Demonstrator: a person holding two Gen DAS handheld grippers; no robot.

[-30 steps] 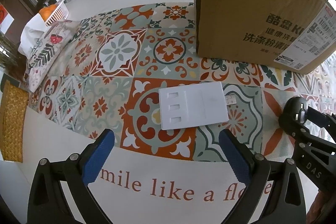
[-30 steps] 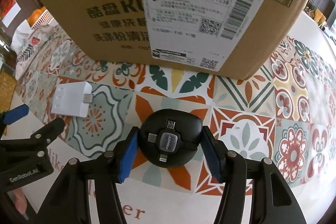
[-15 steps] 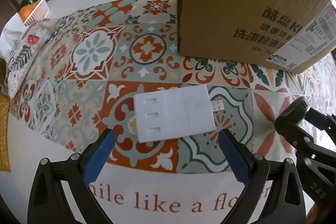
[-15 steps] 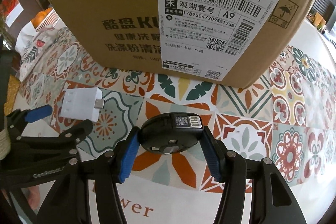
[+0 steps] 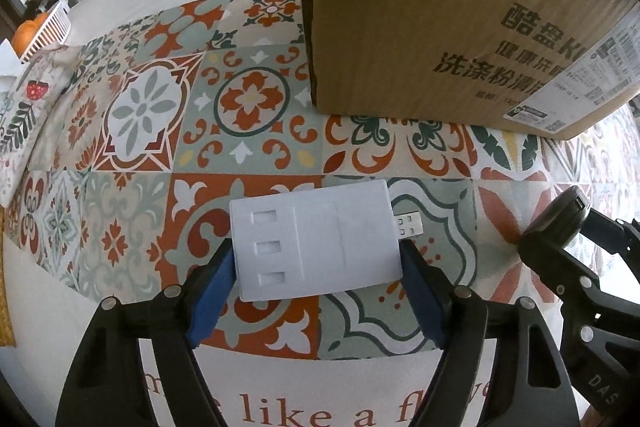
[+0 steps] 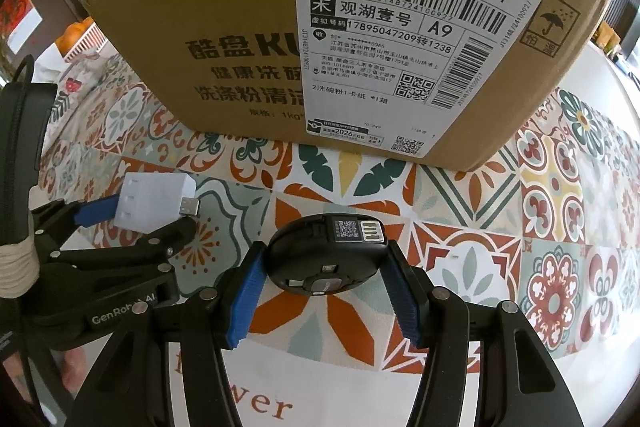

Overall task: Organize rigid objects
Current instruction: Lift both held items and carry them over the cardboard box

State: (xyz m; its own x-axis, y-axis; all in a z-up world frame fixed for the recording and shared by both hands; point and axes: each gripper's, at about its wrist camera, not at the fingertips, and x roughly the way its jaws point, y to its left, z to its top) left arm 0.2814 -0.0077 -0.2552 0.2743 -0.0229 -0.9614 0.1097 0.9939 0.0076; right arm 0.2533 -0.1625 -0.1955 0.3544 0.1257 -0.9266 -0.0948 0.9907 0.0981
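On the left, the left gripper [image 5: 318, 281] had dropped over the white USB hub [image 5: 316, 241] on the patterned tablecloth [image 5: 248, 99] — its jaws, wide apart a second earlier, were closing with the blue pads touching the hub's short ends. To the right, the right gripper [image 6: 326, 293] stayed clamped on the round black gadget [image 6: 326, 255] before the cardboard box [image 6: 240, 39] — both items looked ready to go in.

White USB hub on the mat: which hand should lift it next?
Left. The left gripper is closing, its blue pads flanking the white USB hub; the right gripper already clamps the round black adapter.
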